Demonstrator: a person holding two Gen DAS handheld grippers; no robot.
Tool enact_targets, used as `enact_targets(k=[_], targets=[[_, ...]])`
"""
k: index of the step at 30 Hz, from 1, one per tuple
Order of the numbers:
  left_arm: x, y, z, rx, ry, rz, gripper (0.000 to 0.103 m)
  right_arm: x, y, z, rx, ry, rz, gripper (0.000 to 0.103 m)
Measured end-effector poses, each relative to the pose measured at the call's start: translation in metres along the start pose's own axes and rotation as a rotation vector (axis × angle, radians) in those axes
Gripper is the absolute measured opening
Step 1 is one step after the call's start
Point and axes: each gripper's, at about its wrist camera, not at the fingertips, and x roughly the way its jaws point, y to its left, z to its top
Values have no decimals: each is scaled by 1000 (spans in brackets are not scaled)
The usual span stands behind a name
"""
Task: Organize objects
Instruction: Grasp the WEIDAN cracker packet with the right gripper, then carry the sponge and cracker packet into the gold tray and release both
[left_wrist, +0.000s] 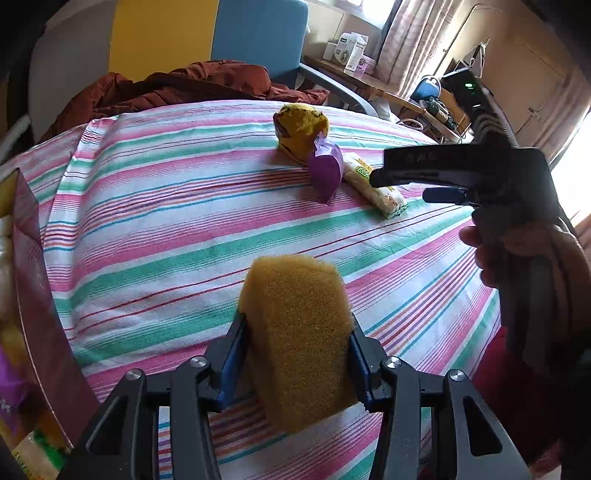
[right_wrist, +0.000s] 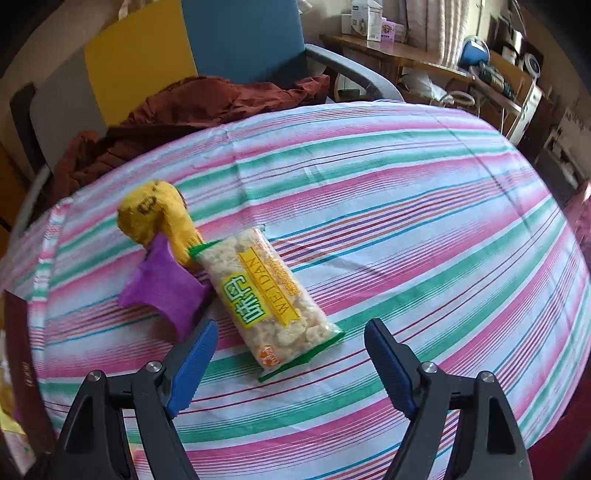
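My left gripper (left_wrist: 297, 328) is shut on a yellow sponge (left_wrist: 295, 332) and holds it above the striped tablecloth (left_wrist: 166, 229). My right gripper (right_wrist: 291, 332) is open and empty, just above the near end of a rice-cracker snack pack (right_wrist: 269, 295). The same pack shows in the left wrist view (left_wrist: 376, 184), partly hidden behind the right gripper (left_wrist: 399, 184). A purple packet (right_wrist: 166, 288) and a yellow sock (right_wrist: 159, 218) lie against the pack's left side; they also show in the left wrist view as the purple packet (left_wrist: 327, 170) and the sock (left_wrist: 301, 129).
A dark red box (left_wrist: 40, 302) with several items in it stands at the table's left edge, also in the right wrist view (right_wrist: 18, 354). A rust-red jacket (right_wrist: 192, 110) lies on a chair behind the table. A cluttered wooden desk (right_wrist: 424, 62) stands far right.
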Motion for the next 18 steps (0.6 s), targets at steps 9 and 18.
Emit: enact_targets(k=[9,18], targets=[[1,3,0,-7,-6,-14,51,37,16,13,-98,34,-28,78],[-18,-4,2,1,-39,0,50,27,-11,11,38,49,61,45]])
